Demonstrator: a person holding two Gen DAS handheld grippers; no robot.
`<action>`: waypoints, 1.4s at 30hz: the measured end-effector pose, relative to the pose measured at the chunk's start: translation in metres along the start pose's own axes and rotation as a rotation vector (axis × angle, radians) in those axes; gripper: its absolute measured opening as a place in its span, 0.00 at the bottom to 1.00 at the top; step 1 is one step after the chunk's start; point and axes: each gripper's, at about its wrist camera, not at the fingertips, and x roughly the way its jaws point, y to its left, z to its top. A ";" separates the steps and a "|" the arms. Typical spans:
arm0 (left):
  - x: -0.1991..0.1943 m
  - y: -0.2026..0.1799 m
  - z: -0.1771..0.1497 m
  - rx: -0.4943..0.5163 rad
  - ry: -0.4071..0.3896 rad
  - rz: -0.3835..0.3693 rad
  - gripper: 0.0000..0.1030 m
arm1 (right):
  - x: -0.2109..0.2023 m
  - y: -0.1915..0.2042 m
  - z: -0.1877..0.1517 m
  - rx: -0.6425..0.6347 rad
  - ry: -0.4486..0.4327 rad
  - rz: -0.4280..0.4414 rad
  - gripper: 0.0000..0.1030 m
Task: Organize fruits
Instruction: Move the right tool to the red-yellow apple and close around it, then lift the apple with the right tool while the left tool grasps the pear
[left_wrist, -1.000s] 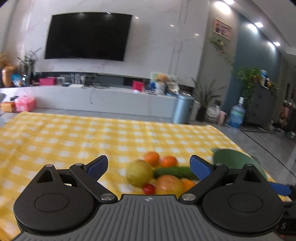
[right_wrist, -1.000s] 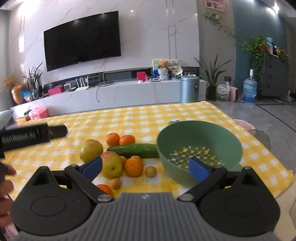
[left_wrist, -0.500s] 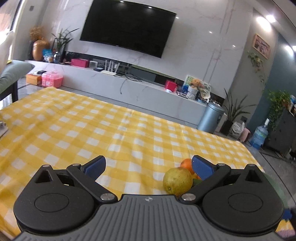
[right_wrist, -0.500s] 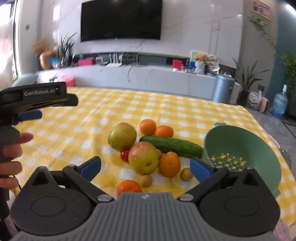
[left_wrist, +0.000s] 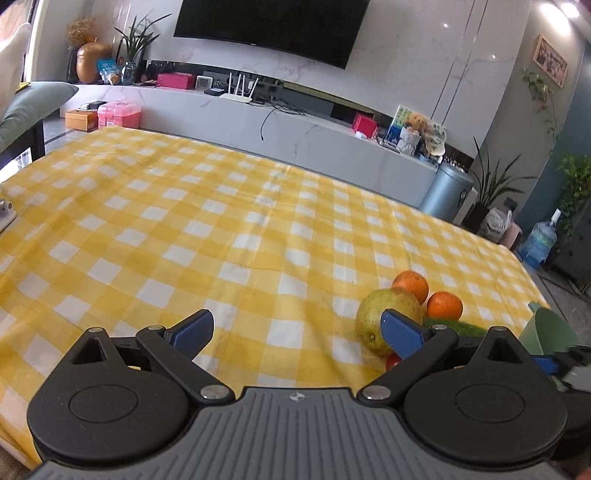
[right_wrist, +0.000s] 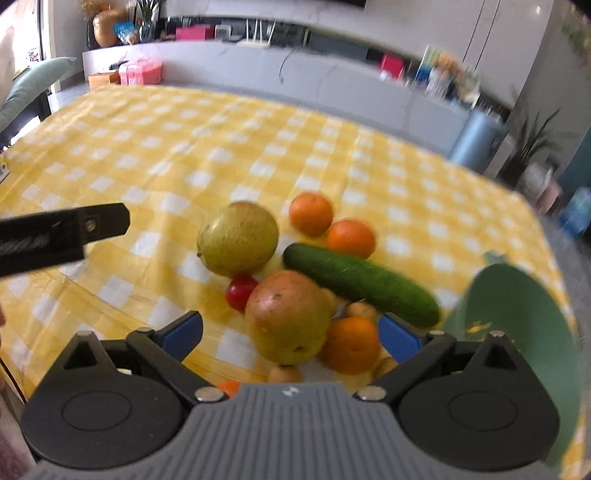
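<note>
On the yellow checked cloth (right_wrist: 184, 155) lies a fruit pile. It holds a yellow-green pear (right_wrist: 238, 238), a red-yellow apple (right_wrist: 288, 317), a cucumber (right_wrist: 360, 284), three oranges (right_wrist: 311, 214), a cherry tomato (right_wrist: 241, 291) and small brown fruits (right_wrist: 360, 309). A green colander bowl (right_wrist: 517, 332) stands just right of it. My right gripper (right_wrist: 290, 328) hangs over the pile, its jaws closing with the apple between them, pads clear of it. My left gripper (left_wrist: 297, 326) is open over bare cloth, the pear (left_wrist: 384, 317) behind its right finger.
The left gripper's black body (right_wrist: 62, 236) reaches in from the left of the right wrist view. A small white object (left_wrist: 5, 206) sits at the table's left edge. Beyond the far edge are a white TV cabinet (left_wrist: 295, 140) and a grey bin (left_wrist: 447, 192).
My right gripper has dropped and closed in on the pile, so the apple now sits between its jaws. My left gripper has swung left and tipped down, putting the fruit at its right.
</note>
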 end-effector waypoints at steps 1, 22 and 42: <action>0.002 0.001 0.000 0.002 0.004 0.003 1.00 | 0.005 0.000 0.001 0.003 0.005 0.006 0.77; 0.016 0.004 -0.004 -0.027 0.053 0.008 1.00 | 0.046 0.017 -0.003 -0.170 0.001 -0.061 0.57; 0.011 0.001 -0.009 -0.017 0.003 -0.061 1.00 | 0.003 -0.007 -0.001 0.049 -0.236 -0.060 0.57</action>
